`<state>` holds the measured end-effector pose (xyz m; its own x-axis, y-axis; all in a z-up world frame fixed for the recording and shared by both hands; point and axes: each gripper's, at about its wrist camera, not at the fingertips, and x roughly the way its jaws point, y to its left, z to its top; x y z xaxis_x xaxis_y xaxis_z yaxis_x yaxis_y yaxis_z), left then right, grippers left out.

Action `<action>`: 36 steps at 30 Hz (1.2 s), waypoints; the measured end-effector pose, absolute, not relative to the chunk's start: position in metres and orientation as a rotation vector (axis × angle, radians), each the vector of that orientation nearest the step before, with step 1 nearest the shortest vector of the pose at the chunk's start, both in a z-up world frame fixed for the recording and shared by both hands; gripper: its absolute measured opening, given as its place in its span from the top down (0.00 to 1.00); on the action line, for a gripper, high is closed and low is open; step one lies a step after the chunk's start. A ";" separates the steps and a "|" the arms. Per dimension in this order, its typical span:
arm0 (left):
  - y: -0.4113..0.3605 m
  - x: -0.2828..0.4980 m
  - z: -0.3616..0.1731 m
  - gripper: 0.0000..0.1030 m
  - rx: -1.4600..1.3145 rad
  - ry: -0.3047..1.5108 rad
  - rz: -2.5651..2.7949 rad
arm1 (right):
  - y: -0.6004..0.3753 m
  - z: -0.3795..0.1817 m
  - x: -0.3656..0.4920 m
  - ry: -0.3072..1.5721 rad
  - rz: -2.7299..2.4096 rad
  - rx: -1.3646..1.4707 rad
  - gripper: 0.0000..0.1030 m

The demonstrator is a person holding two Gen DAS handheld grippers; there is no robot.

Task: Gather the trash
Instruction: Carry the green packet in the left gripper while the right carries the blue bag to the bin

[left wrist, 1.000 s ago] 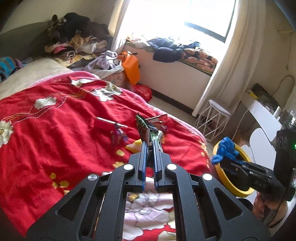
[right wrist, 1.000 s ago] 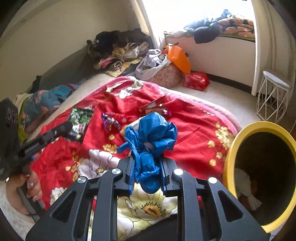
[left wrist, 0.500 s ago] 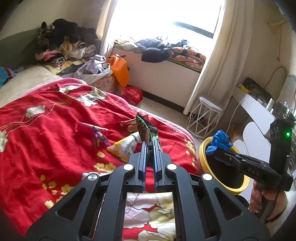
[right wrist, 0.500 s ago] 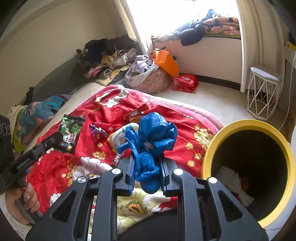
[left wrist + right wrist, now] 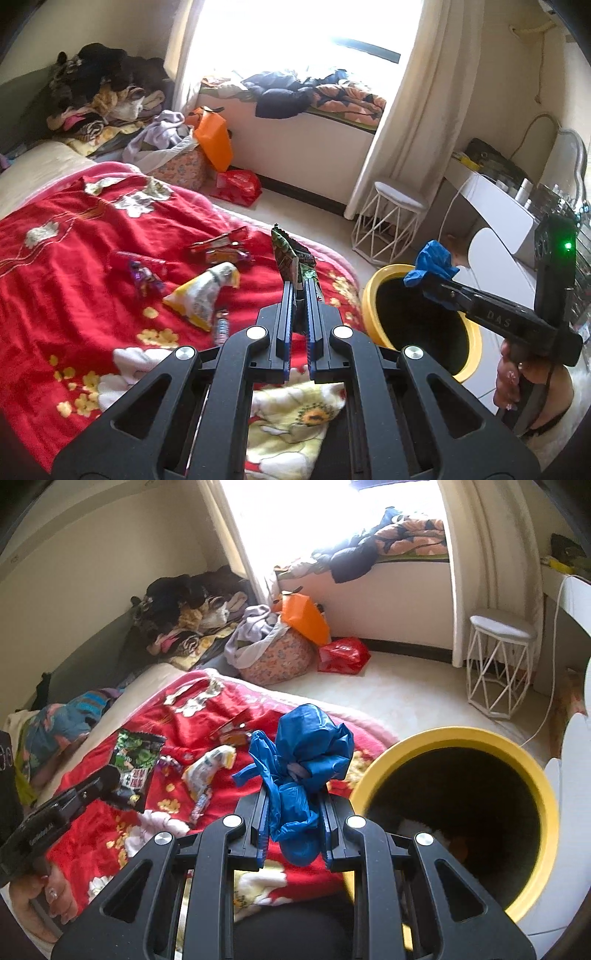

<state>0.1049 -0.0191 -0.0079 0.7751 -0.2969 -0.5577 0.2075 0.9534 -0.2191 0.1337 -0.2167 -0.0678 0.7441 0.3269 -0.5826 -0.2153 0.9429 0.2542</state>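
The right gripper point(image 5: 295, 812) pinches a crumpled blue plastic bag point(image 5: 303, 753) just left of the yellow-rimmed bin point(image 5: 546, 797), not over its mouth, so letting go now would likely drop it on the red floral blanket point(image 5: 207, 709). The left gripper point(image 5: 300, 291), pressed together on a green snack wrapper point(image 5: 286, 251) by one thin edge, risks losing it over the bed; "DAS" shows on the right gripper's body, the wrapper's print unreadable.

A crumpled blue plastic bag point(image 5: 303, 768) is clamped between the jaws of the right gripper point(image 5: 293, 808), just left of the yellow bin point(image 5: 532, 771). Snack wrappers point(image 5: 207, 768) are scattered on the red blanket point(image 5: 177, 716), farther left of the bin.
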 end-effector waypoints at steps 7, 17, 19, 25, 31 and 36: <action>-0.048 0.107 -0.006 0.97 -0.124 0.629 -0.319 | -0.252 -0.068 0.136 0.660 0.242 0.192 0.80; -0.092 0.114 -0.013 0.97 -0.073 0.666 -0.364 | -0.301 -0.075 0.141 0.663 0.167 0.239 0.80; -0.100 0.114 -0.015 0.97 -0.064 0.672 -0.373 | -0.308 -0.079 0.143 0.672 0.155 0.240 0.80; -0.124 0.119 -0.022 0.97 -0.051 0.692 -0.415 | -0.326 -0.087 0.144 0.686 0.127 0.242 0.79; -0.143 0.123 -0.033 0.97 -0.052 0.717 -0.465 | -0.342 -0.096 0.147 0.707 0.115 0.253 0.78; -0.161 0.125 -0.044 0.97 -0.041 0.745 -0.511 | -0.353 -0.101 0.151 0.724 0.109 0.266 0.78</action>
